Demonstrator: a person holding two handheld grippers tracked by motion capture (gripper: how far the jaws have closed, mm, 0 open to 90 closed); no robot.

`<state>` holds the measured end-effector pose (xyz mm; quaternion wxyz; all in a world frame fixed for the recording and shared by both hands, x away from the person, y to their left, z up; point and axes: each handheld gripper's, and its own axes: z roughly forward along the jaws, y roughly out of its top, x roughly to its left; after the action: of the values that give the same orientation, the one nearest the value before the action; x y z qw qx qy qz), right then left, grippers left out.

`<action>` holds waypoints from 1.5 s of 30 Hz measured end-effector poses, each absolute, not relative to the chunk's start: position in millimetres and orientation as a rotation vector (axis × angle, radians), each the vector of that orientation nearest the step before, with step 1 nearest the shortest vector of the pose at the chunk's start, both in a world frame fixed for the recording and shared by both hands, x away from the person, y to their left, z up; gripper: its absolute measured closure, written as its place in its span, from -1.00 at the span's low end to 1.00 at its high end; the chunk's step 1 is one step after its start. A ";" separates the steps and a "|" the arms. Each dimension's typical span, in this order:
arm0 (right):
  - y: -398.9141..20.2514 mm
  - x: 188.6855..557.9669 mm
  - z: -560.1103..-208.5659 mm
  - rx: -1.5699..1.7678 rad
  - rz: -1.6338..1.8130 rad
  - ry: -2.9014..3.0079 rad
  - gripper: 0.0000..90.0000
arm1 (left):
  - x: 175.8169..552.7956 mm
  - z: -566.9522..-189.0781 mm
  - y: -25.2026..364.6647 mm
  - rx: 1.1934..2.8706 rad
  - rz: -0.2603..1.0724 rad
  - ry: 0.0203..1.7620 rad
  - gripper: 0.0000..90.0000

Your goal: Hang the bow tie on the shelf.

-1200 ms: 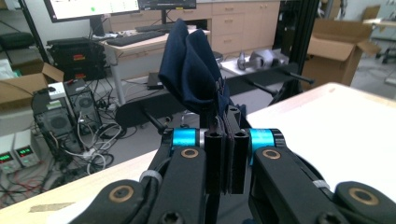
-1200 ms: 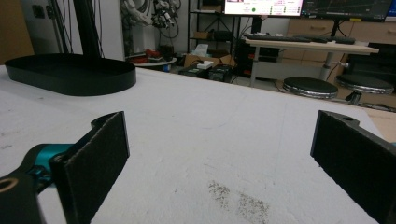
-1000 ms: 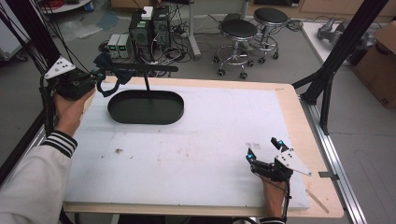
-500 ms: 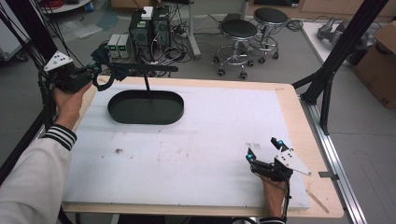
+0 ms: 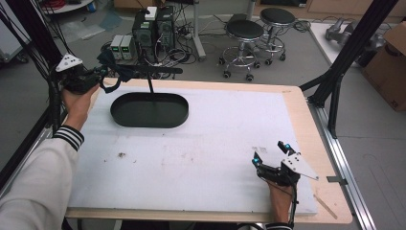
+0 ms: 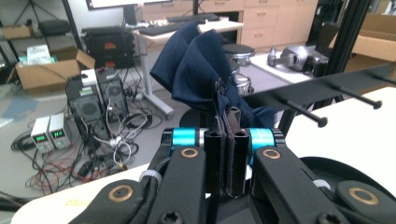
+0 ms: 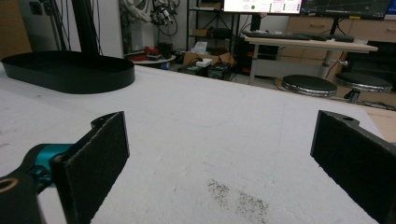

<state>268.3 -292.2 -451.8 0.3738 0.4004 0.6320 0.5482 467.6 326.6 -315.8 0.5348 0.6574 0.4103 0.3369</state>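
1. Holding the dark blue cloth (image 6: 201, 70) pinched between its pressed-together jaws, your left gripper (image 5: 103, 74) keeps it beside the black rack (image 5: 153, 72), just off the worktop's far left corner.
2. No cloth hangs on the rack's pegs (image 6: 303, 114) yet; by my reading, draping it there is what's left.
3. The rack's oval tray (image 5: 148, 111) sits empty.
4. Your right gripper (image 5: 270, 153) rests, jaws spread, near the near right corner.

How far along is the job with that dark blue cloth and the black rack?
Done: the left gripper is shut on the dark blue cloth, held off the table. In hand: the cloth is beside the rack's arm, above the black oval base. Left, likely: draping it over the arm. The right gripper rests open on the table.
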 end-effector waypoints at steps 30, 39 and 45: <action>-292.5 267.3 -451.9 1.024 1.413 1.611 -0.92 | 468.3 -343.0 322.4 1.631 0.761 1.059 0.93; -293.0 267.3 -452.0 1.020 1.417 1.609 -0.92 | 467.0 -346.3 319.4 1.634 0.736 1.058 0.83; -294.0 267.4 -452.2 1.023 1.430 1.604 -0.92 | 468.4 -348.5 319.8 1.643 0.738 1.067 0.67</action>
<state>267.4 -294.0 -452.2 0.3716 0.3992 0.6256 0.5578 468.4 319.8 -348.5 0.5003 0.6794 0.4414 0.3053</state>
